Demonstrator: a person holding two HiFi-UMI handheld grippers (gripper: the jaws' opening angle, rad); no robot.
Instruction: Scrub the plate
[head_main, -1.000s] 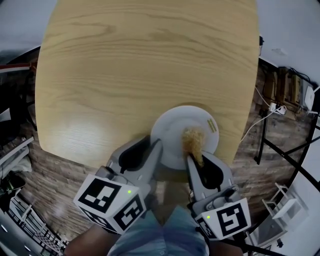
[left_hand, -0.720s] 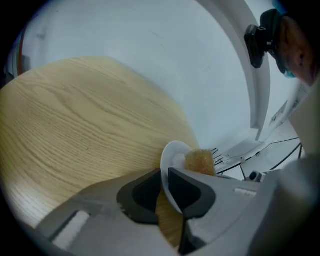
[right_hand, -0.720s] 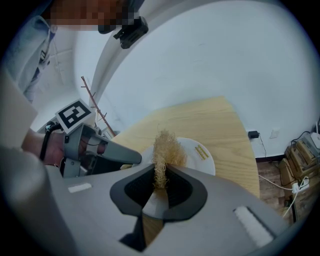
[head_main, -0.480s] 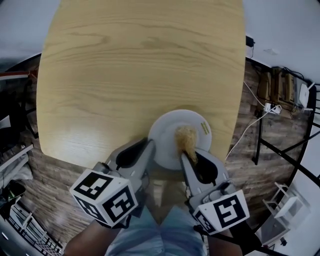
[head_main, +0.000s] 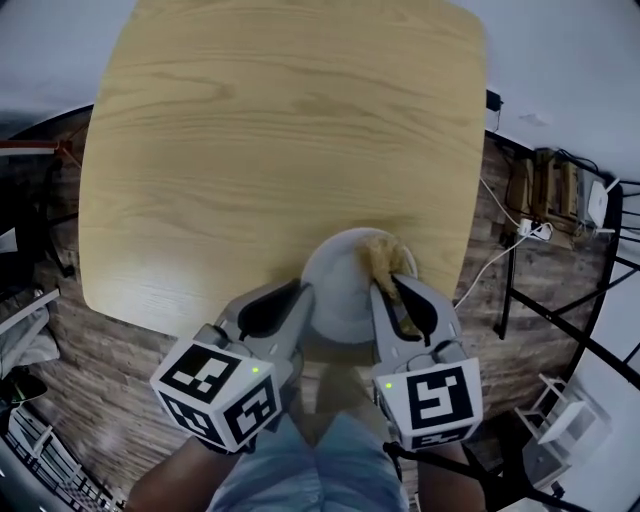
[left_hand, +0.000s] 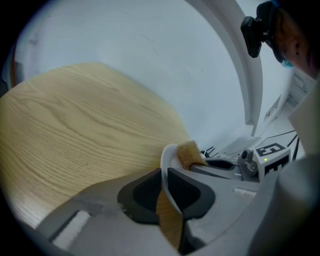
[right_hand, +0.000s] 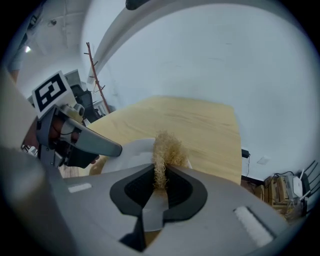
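1. Head view: the white plate sits at the near edge of the wooden tabletop. Both my grippers reach it from the near side.
2. My left gripper is at the plate's left rim. In the left gripper view its fingers are clenched on that rim, with the thin white edge pinched between the dark pads.
3. My right gripper is over the plate's right side. In the right gripper view its fingers are clenched on a tan, fibrous scrubber, and a tuft sticks out past the fingertips.
4. The scrubber rests against the far right part of the plate, close to the rim and just beside my left gripper's hold.
5. To the right of the plate, off the tabletop, a white cable trails across the wooden floor.
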